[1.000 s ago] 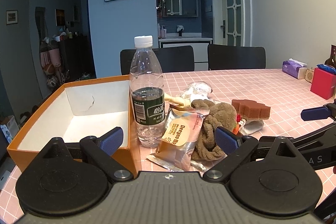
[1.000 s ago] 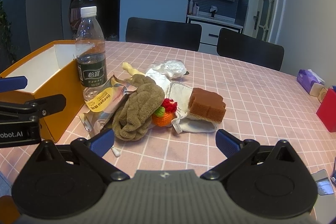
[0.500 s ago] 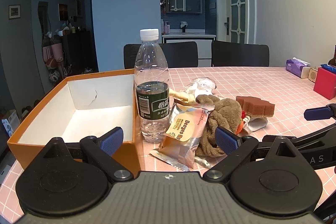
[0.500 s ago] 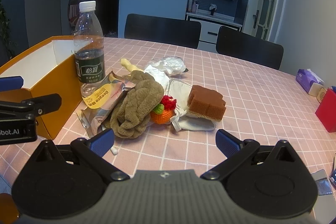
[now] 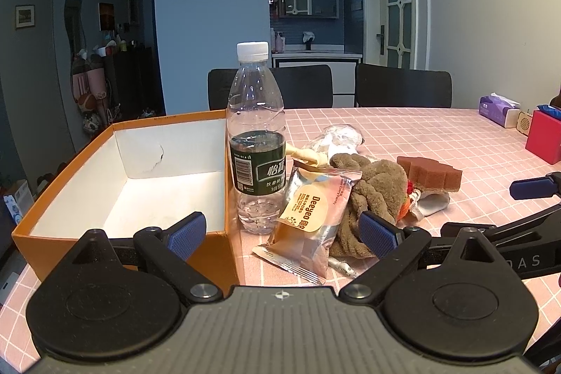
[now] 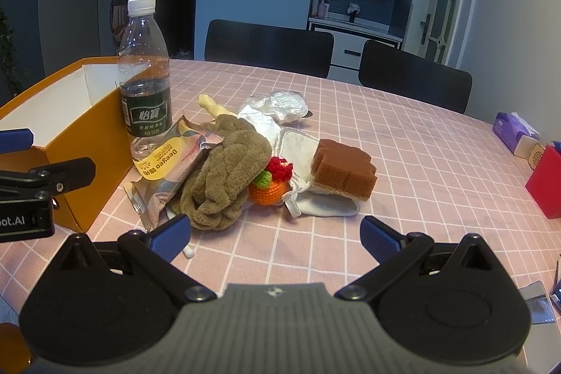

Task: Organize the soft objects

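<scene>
A pile lies on the pink checked tablecloth: a brown plush towel [image 6: 224, 174], a crocheted orange fruit [image 6: 268, 186], a brown sponge [image 6: 342, 169] on a white cloth [image 6: 298, 146], a Deeyeo snack packet [image 6: 168, 160] and crumpled plastic [image 6: 277, 104]. An orange box [image 5: 140, 177] with a white empty inside stands to the left. My left gripper [image 5: 282, 233] is open, low over the box's near right corner and the packet [image 5: 312, 216]. My right gripper [image 6: 275, 235] is open just in front of the towel, holding nothing.
A water bottle [image 5: 256, 142] stands upright against the box's right wall. A red box [image 6: 547, 184] and a purple tissue pack [image 6: 512, 128] sit at the far right. Two black chairs [image 6: 270, 44] line the far table edge. A cotton swab [image 6: 187, 251] lies near my right gripper.
Both grippers have drifted slightly, so the pile and the bottle sit a little further right in the left view and a little nearer in the right view. Nothing on the table moved.
</scene>
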Motion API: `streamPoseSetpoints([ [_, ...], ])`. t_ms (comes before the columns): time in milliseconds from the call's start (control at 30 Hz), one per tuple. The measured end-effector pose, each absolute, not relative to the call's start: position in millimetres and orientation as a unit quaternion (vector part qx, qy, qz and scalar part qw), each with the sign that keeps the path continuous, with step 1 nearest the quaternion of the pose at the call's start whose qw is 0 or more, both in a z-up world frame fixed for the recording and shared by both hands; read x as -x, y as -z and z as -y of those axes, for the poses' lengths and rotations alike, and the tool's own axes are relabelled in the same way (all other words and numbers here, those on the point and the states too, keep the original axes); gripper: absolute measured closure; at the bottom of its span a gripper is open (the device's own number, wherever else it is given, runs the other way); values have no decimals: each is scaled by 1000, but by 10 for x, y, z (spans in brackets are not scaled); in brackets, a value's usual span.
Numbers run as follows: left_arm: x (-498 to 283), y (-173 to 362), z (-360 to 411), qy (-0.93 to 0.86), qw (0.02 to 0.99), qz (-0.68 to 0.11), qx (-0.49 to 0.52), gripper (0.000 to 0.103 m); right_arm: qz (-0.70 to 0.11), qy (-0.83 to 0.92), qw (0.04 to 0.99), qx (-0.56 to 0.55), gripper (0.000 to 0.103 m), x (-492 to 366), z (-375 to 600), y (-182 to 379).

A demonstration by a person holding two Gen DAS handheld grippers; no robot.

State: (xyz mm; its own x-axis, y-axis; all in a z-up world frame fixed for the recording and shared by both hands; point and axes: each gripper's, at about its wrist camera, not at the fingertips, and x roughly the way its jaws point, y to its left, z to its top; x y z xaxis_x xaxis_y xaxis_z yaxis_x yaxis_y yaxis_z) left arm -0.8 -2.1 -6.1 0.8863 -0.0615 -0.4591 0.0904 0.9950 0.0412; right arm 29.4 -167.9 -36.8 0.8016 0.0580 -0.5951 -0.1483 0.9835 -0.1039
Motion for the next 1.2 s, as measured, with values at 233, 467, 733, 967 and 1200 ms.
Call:
streamPoseSetpoints([
  [233,9,71,16,36,970,-238,-31,0,-311,-53,946,72,2,-298,1681,373],
  [467,11,78,16,38,969,-241,-33,0,-312,-52,946,72,2,-296,1701,383],
  [733,3,83,25,36,969,-243,-33,0,-315,-50,945,72,2,-315,1699,405],
  [967,-35,86,80,47,969,-238,-44,0,-295,-47,951,81,2,-358,1769,449],
  [1200,-179,158,311,103,964,-234,-71,16,-298,-55,951,68,13,-529,1929,540],
])
